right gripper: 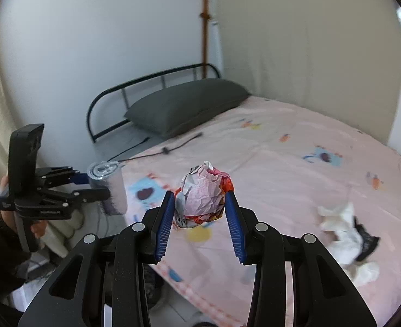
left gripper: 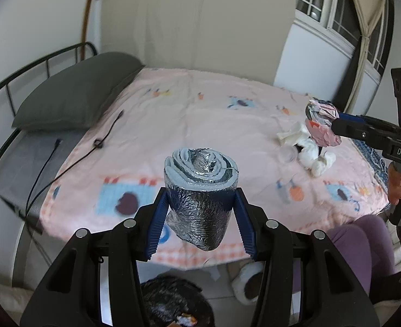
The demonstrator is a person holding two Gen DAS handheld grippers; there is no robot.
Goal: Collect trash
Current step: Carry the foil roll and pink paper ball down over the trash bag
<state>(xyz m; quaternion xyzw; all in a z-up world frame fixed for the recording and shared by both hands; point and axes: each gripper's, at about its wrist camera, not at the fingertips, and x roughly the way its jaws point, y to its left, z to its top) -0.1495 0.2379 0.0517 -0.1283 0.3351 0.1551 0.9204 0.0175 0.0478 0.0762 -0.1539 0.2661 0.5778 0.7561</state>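
My left gripper is shut on a rolled silver foil wrapper and holds it in the air over the near edge of the bed. It also shows in the right wrist view. My right gripper is shut on a crumpled pink and red paper ball, held above the pink blanket. The ball also shows in the left wrist view. A pile of white tissues and scraps lies on the blanket at the right.
A black trash bag sits open on the floor below my left gripper. A grey pillow and a black cable lie at the head of the bed. A person's purple-clad leg is at the right.
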